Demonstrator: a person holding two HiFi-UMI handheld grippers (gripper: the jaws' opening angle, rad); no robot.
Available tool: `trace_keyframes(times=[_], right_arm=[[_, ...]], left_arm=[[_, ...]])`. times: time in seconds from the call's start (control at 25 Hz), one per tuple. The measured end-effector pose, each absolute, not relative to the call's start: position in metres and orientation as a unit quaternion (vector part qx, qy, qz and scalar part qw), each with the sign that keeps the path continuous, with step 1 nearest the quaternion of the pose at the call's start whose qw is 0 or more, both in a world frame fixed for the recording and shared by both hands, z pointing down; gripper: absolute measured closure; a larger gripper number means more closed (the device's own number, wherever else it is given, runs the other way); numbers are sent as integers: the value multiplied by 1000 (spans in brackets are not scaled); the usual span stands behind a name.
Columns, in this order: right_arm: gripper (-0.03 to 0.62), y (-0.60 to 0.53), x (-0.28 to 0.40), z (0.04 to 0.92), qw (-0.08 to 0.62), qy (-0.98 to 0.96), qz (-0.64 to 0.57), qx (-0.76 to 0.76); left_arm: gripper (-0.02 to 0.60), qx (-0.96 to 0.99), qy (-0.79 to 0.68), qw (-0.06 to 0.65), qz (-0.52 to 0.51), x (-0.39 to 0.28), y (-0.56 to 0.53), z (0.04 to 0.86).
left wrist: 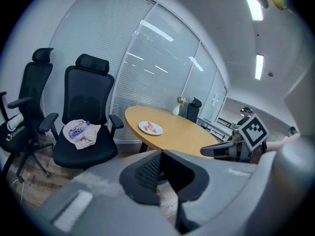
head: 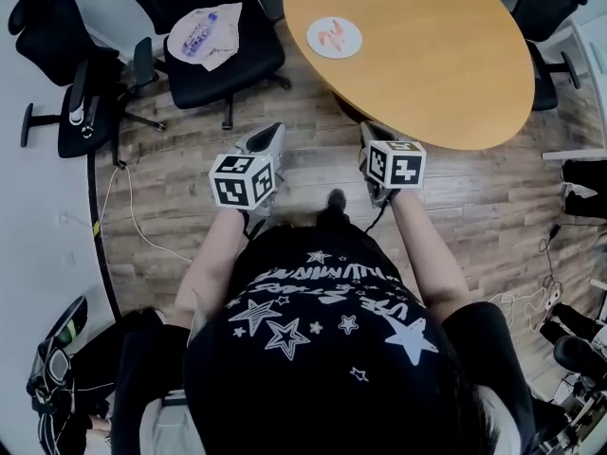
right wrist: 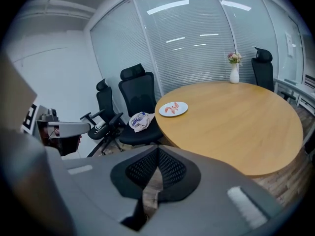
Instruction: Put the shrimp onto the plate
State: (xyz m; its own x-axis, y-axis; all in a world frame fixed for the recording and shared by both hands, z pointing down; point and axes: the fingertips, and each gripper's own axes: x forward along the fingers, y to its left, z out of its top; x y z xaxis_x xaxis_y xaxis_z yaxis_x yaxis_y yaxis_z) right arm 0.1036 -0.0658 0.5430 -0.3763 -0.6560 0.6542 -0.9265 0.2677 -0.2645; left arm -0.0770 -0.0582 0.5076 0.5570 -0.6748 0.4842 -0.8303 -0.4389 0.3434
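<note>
A white plate (head: 334,38) with pink shrimp (head: 331,32) on it sits near the left edge of the round wooden table (head: 436,64). The plate (left wrist: 150,128) also shows in the left gripper view, and the plate (right wrist: 173,108) in the right gripper view. Both grippers hang over the wood floor, short of the table's near edge and well away from the plate. My left gripper (head: 269,133) is shut with nothing in it, its tips (left wrist: 160,153) meeting. My right gripper (head: 368,133) is likewise shut and empty, tips (right wrist: 157,150) together.
A black office chair (head: 223,55) left of the table holds a cloth and a water bottle (head: 199,34). Another black chair (head: 66,74) stands farther left. A white vase (right wrist: 235,73) with flowers is at the table's far side. Cables (head: 133,218) lie on the floor.
</note>
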Motion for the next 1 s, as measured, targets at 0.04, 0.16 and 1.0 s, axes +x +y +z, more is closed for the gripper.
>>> trace_keyframes(times=[0.04,0.16,1.0], right_arm=[[592,-61,102,542,214,-766,315,517],[592,-47,98,540,216,-765,312,521],[592,32,69,538,204,-738,315,560]], left_arm=[[580,839,-447,279,138,-79,-55,507],[580,844,-437,276,139,-81,-45,506],[580,869,-393,264,139,-109,12,504]])
